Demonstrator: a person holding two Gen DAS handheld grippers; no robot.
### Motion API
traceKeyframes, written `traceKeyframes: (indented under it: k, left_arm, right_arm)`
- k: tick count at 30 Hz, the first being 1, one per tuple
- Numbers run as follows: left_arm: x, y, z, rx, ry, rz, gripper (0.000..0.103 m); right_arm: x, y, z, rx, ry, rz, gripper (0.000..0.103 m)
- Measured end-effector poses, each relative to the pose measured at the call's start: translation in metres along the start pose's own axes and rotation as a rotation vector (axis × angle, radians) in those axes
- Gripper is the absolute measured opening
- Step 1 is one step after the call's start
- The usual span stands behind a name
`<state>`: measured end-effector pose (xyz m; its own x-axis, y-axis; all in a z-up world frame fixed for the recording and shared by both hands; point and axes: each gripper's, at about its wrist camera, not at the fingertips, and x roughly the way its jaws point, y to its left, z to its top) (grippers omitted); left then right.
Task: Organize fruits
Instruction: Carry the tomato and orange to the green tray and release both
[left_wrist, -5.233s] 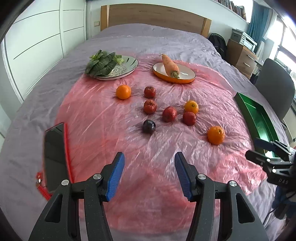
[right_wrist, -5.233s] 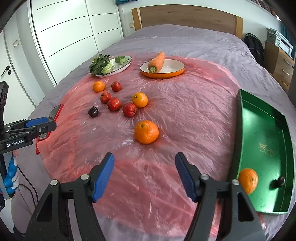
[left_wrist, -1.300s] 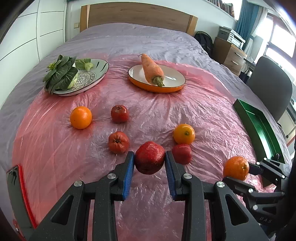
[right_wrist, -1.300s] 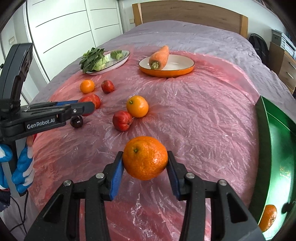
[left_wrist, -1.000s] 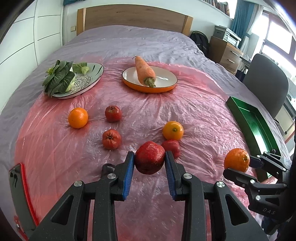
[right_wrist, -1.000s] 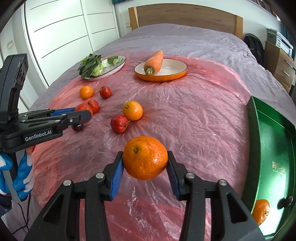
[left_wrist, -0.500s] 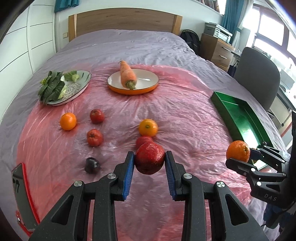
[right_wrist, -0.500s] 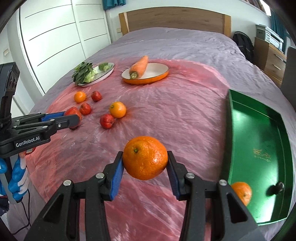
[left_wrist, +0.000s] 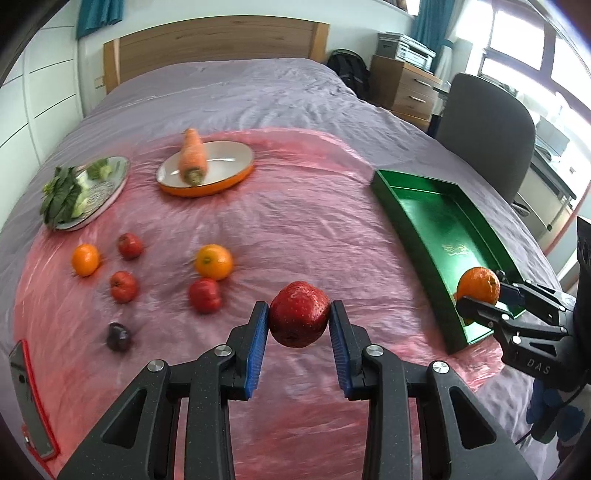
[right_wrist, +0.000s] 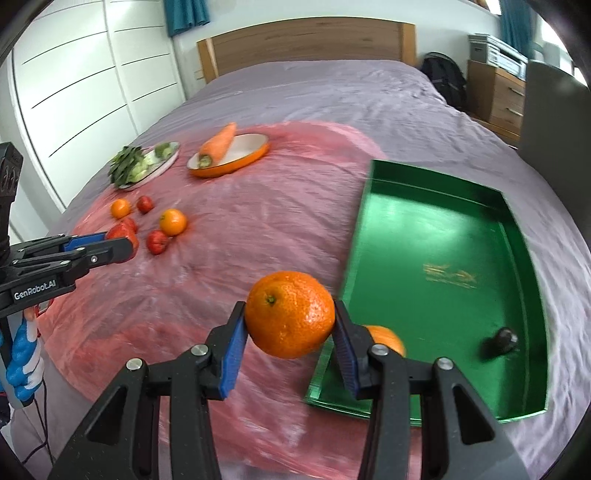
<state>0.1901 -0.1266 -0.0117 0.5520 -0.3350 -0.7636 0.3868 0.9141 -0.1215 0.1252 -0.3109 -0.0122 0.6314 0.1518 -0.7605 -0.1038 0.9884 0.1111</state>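
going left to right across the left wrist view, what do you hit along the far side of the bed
plate of greens → carrot on the orange dish → green tray → grey chair

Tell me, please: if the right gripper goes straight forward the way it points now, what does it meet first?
Probably the near left edge of the green tray. The right gripper, shut on an orange, points about there, though depth is unclear.

My left gripper (left_wrist: 299, 325) clamps a red apple (left_wrist: 299, 319) at frame centre. Right gripper (left_wrist: 484, 301) at right edge holds an orange (left_wrist: 478, 285) over the green tray (left_wrist: 413, 225). Loose fruit sits left.
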Motion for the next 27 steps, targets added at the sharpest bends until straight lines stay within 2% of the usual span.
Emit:
traceKeyframes:
  k: [16, 27]
  left_arm:
    - [0.029, -0.089, 0.02, 0.104, 0.045, -0.085, 0.029]
    - [0.058, -0.15, 0.041, 0.143, 0.064, -0.154, 0.029]
  right_arm:
    - [-0.018, -0.092, -0.013, 0.091, -0.026, -0.083, 0.069]
    - [-0.006, -0.144, -0.005, 0.129, -0.027, -0.134, 0.069]
